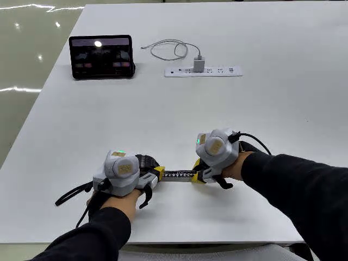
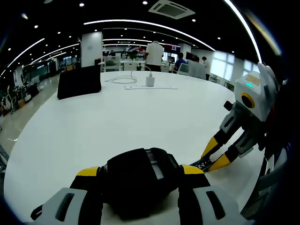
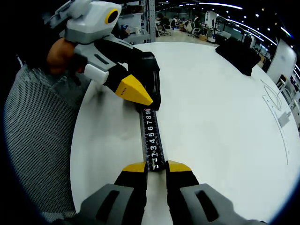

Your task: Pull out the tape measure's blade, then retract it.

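Since only a short run of blade (image 3: pixel 151 136) shows, we judge the pull barely begun, or the retraction nearly done. We have the black tape measure (image 2: pixel 140 187) resting on the white table (image 1: pixel 217 109), its case clamped between the left gripper's (image 2: pixel 140 170) jaws so it cannot slide. The right gripper (image 3: pixel 157 166) pinches the blade's end, lined up to draw it straight along the tabletop.

right gripper (image 3: pixel 154 168) pinching blade (image 3: pixel 151 136) tip, left gripper (image 3: pixel 139 93) clamped on black tape measure (image 3: pixel 151 70)
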A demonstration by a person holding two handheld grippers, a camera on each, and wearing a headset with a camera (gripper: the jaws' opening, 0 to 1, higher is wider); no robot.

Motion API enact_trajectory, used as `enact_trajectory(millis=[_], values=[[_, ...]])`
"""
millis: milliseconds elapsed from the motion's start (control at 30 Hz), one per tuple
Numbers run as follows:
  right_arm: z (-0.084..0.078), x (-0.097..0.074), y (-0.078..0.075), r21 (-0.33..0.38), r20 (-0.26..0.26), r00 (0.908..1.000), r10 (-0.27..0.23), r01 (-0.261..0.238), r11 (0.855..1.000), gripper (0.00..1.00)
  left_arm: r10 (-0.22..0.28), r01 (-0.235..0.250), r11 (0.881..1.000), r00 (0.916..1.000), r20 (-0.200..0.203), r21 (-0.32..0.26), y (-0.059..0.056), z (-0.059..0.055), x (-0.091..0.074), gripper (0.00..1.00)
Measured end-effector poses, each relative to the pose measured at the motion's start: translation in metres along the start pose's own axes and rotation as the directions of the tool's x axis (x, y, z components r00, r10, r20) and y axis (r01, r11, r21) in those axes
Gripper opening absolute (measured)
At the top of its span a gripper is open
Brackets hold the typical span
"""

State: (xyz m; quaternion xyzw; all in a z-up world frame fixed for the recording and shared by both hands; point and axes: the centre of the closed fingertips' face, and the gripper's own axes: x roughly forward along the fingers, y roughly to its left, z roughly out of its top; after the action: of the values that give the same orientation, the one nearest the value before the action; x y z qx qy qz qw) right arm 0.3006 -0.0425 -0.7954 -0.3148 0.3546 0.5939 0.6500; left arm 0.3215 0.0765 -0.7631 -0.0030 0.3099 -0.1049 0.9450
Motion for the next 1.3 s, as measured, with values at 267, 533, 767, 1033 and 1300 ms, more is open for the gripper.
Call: enact_trajectory(millis=[267, 533, 767, 1033, 1300], values=[[0.005, 0.003, 0.001, 0.002, 0.004, 1.0, 0.003, -0.003, 1.0, 0.11, -0.004, 0.004, 1.0, 1.0, -0.002, -0.004, 0.0, 0.0, 0.0, 0.61], [0.008, 0.006, 0.001, 0.003, 0.012, 0.9999, 0.003, -0.003, 1.0, 0.1, -0.006, 0.006, 1.0, 1.0, 0.001, -0.005, 0.0, 0.0, 0.0, 0.61], [0.011, 0.009, 0.001, -0.001, 0.022, 0.9998, 0.003, -0.003, 1.0, 0.11, -0.004, 0.004, 1.0, 1.0, 0.001, -0.006, 0.0, 0.0, 0.0, 0.61], [0.016, 0.013, 0.001, -0.007, 0.036, 0.9994, 0.002, -0.002, 1.0, 0.1, -0.004, 0.004, 1.0, 1.0, 0.0, -0.007, 0.0, 0.0, 0.001, 0.61], [0.021, 0.015, 0.004, 0.003, 0.045, 0.999, 0.003, -0.003, 1.0, 0.1, -0.005, 0.005, 1.0, 1.0, -0.001, -0.008, 0.0, 0.0, 0.001, 0.61]])
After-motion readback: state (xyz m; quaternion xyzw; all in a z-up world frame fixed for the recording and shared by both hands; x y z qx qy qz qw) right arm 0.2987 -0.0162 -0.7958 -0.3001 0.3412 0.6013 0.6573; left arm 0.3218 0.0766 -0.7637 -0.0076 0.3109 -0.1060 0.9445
